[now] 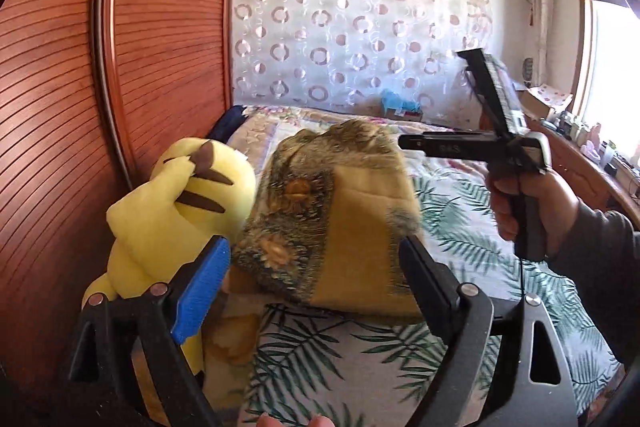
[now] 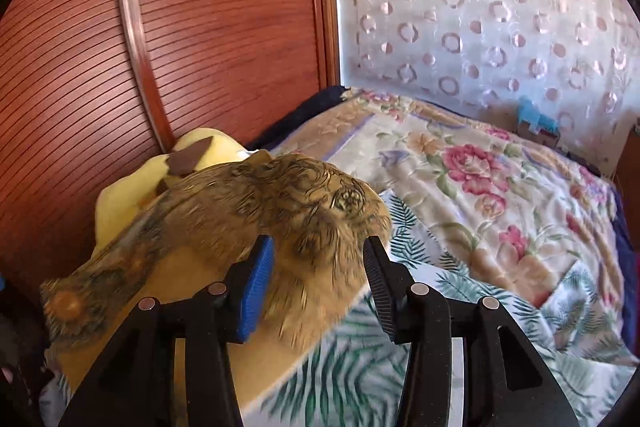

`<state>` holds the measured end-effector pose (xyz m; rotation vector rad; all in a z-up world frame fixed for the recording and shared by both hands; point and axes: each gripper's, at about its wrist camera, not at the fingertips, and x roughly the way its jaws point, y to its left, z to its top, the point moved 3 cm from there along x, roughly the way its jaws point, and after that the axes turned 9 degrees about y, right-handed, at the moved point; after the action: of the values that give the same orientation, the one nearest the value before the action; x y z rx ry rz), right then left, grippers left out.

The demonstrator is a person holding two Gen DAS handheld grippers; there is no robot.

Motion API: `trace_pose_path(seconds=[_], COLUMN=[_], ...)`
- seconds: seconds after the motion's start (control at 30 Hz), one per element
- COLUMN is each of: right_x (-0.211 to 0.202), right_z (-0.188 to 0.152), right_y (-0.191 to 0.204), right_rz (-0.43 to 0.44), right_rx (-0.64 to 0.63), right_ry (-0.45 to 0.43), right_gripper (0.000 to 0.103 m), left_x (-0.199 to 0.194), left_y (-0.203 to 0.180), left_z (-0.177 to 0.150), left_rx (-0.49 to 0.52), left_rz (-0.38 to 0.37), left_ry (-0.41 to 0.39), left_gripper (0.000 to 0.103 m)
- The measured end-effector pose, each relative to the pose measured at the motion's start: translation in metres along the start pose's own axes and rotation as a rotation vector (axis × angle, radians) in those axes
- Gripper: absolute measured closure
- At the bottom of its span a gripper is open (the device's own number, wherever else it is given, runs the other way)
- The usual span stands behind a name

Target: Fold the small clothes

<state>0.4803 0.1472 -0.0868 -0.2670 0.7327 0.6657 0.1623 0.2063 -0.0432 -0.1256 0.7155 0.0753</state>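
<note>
A folded mustard-yellow cloth with a dark paisley border lies on the bed, blurred as if moving. It also shows in the right wrist view. My left gripper is open, its fingers either side of the cloth's near edge, gripping nothing. My right gripper is open just above the cloth's fringed corner. In the left wrist view the right gripper is seen from the side, held in a hand, with its fingers spread wide.
A yellow plush toy leans against the slatted wooden wardrobe left of the cloth. The bed has a leaf-print sheet and a floral blanket. A cluttered desk stands at the right under the window.
</note>
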Motion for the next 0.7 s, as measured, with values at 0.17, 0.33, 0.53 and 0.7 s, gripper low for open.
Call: trace_pose_path(seconds=[0.17, 0.33, 0.53, 0.7], right_x=[-0.067, -0.138, -0.215, -0.266], right_z=[-0.047, -0.097, -0.157, -0.2], right_y=[0.012, 0.019, 0.031, 0.034], right_rz=[0.011, -0.011, -0.035, -0.1], right_rx=[0.011, 0.02, 0.054, 0.109], right_ry=[-0.022, -0.049, -0.074, -0.099], right_gripper=[0.055, 0.054, 0.033, 0.03], left_x=[-0.012, -0.021, -0.035, -0.05], left_y=[-0.023, -0.052, -0.091, -0.123], left_z=[-0.002, -0.011, -0.022, -0.031], left_rx=[0.031, 0.066, 0.111, 0.155], left_rz=[-0.017, -0.034, -0.082, -0.102], left_ry=[-0.008, -0.003, -0.006, -0.014], left_gripper=[0.016, 0.016, 0.016, 0.016])
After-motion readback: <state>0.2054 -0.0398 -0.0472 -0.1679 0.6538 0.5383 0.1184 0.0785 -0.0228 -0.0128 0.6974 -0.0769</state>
